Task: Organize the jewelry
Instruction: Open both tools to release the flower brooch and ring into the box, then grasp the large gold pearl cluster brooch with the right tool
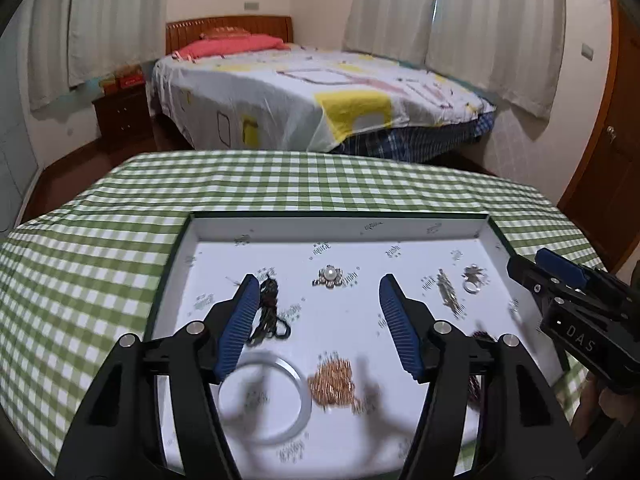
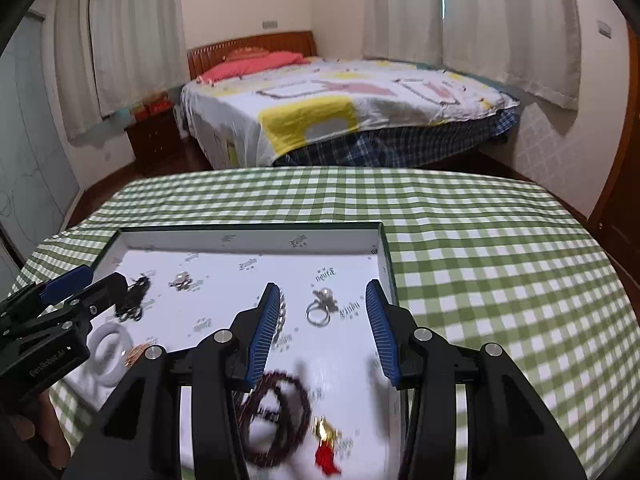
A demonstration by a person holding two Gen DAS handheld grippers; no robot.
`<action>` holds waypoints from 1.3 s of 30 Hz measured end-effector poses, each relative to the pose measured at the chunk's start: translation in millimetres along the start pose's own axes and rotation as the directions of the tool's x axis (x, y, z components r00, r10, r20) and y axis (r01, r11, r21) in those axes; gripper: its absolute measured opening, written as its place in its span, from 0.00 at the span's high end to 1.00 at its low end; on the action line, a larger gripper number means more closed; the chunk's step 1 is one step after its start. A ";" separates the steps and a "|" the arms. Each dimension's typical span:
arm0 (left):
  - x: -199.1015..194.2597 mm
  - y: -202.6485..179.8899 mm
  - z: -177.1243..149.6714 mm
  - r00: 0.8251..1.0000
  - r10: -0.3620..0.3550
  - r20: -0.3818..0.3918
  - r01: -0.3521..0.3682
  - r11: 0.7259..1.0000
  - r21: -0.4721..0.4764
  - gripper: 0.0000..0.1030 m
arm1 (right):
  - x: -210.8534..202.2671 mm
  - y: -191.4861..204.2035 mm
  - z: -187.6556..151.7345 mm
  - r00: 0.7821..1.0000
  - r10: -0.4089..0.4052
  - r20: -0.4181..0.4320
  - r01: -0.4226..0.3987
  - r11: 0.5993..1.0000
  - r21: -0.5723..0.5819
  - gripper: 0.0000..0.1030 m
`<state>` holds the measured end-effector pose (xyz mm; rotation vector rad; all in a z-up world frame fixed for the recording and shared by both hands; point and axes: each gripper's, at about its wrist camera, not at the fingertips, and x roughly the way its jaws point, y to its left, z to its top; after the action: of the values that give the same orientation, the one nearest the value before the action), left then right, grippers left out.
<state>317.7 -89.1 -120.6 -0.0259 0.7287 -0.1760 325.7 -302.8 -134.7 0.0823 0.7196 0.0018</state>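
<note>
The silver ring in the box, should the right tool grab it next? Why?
Probably yes: lower the right tool onto the silver ring. Its fingers stand apart and empty, and the ring lies loose on the white box floor right ahead between them, clear of the dark bead bracelet nearer the camera.

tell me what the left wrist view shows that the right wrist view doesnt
Only the left wrist view shows the full tangled gold chain pile and the left gripper's open, empty jaws. Only the right wrist view shows the whole dark brown beaded bracelet, its red tassel and the right gripper's open jaws. Both show the white jewelry tray, white bangle and silver ring.
</note>
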 end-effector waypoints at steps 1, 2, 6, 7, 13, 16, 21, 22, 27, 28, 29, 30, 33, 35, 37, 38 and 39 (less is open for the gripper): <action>-6.9 0.1 -3.3 1.000 -0.002 0.007 0.002 1.000 -0.003 0.41 | -5.1 0.0 -2.5 1.000 -0.004 0.008 0.004 1.000 0.001 0.57; -13.0 -0.6 -5.8 1.000 -0.004 0.012 0.004 1.000 -0.005 0.41 | -12.9 0.0 -6.5 1.000 -0.009 0.018 0.009 1.000 0.001 0.57; -40.0 -2.2 -18.9 0.999 -0.004 0.032 0.004 1.000 0.001 0.41 | -36.5 -0.2 -21.1 0.999 -0.023 0.036 0.022 1.000 0.004 0.57; -44.2 -2.2 -21.6 0.999 -0.003 0.034 0.003 1.000 0.002 0.41 | -43.2 -0.9 -25.6 0.999 -0.026 0.038 0.026 1.000 0.009 0.57; -74.9 -1.0 -44.7 0.999 0.000 0.038 0.000 1.000 0.000 0.40 | -70.8 -6.6 -49.6 0.999 -0.040 0.028 0.040 0.999 0.017 0.57; -84.4 -1.3 -56.3 0.999 0.009 0.035 -0.010 1.000 0.005 0.40 | -77.6 -7.1 -61.6 0.999 -0.046 0.013 0.046 0.999 0.020 0.57; -97.4 5.2 -77.9 1.000 0.011 0.011 -0.011 1.000 -0.011 0.40 | -82.9 -10.6 -86.8 0.998 -0.056 -0.030 0.057 0.998 0.025 0.57; -99.9 5.9 -81.2 1.000 0.014 0.010 -0.013 1.000 -0.010 0.40 | -82.7 -11.1 -89.9 0.998 -0.058 -0.037 0.059 0.998 0.024 0.57; -107.1 12.3 -92.3 0.999 0.034 -0.004 -0.034 0.999 -0.017 0.40 | -77.9 -10.8 -103.1 0.996 -0.066 -0.065 0.068 0.998 0.020 0.57; -106.9 13.9 -93.3 0.999 0.037 -0.006 -0.037 0.999 -0.019 0.40 | -76.0 -10.6 -104.0 0.995 -0.070 -0.069 0.071 0.997 0.017 0.57; -105.9 15.9 -94.4 0.999 0.039 -0.009 -0.039 0.999 -0.021 0.40 | -74.8 -10.4 -105.0 0.995 -0.074 -0.071 0.075 0.997 0.015 0.57; -103.8 18.1 -94.3 0.999 0.042 -0.012 -0.042 0.999 -0.025 0.40 | -73.5 -10.5 -105.6 0.994 -0.077 -0.074 0.078 0.997 0.012 0.57; -100.9 20.2 -96.2 0.999 0.045 -0.020 -0.045 0.999 -0.030 0.40 | -65.9 -11.8 -106.5 0.991 -0.089 -0.095 0.090 0.996 0.009 0.57; -99.4 19.3 -97.5 0.999 0.044 -0.023 -0.045 0.999 -0.027 0.40 | -58.8 -14.5 -106.7 0.988 -0.095 -0.119 0.097 0.995 0.012 0.57; -98.2 17.9 -98.7 0.999 0.043 -0.027 -0.043 0.999 -0.021 0.40 | -53.7 -16.3 -106.8 0.986 -0.098 -0.132 0.101 0.995 0.016 0.57; -97.5 17.1 -99.3 0.999 0.042 -0.028 -0.043 0.999 -0.019 0.40 | -49.7 -16.5 -107.0 0.984 -0.102 -0.145 0.105 0.994 0.013 0.55; -97.0 16.6 -99.7 0.999 0.042 -0.029 -0.043 0.999 -0.018 0.40 | -47.5 -16.4 -106.8 0.982 -0.111 -0.152 0.114 0.993 0.006 0.51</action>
<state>182.9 -52.6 -132.4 -0.0253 0.7587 -0.1293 219.2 -312.6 -184.7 0.0562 0.8754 -0.1066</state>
